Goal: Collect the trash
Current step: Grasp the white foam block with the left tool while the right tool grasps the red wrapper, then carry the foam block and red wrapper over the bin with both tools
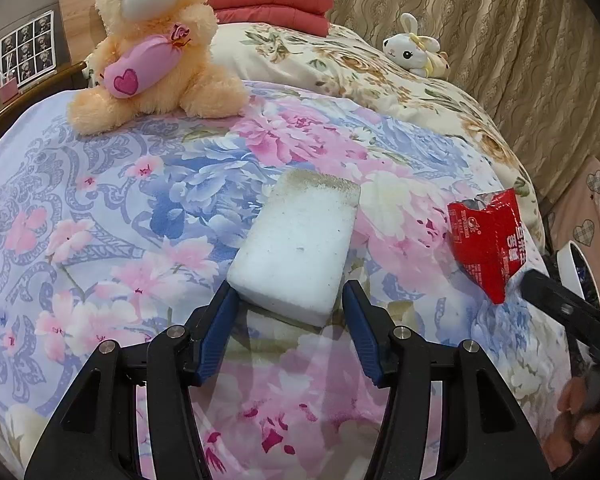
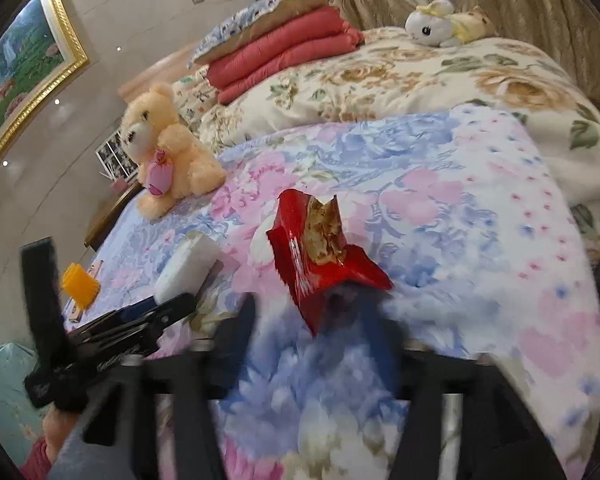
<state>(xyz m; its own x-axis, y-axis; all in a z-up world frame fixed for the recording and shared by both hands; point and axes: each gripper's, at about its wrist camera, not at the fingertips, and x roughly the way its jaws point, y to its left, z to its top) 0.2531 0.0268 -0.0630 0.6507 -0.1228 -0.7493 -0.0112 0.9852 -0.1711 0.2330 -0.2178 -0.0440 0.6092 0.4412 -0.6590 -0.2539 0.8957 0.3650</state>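
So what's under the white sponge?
The white sponge lies flat on the floral bedspread, between the left gripper's open fingers. Anything beneath it is hidden.

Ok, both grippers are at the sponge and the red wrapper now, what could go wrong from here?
1. The left gripper straddles only the near end of the white sponge; closing there may let it tip or slip out.
2. The red wrapper is torn open with brown residue inside, so tilting it could soil the floral quilt.
3. The right gripper is motion-blurred; its grip on the wrapper cannot be confirmed.
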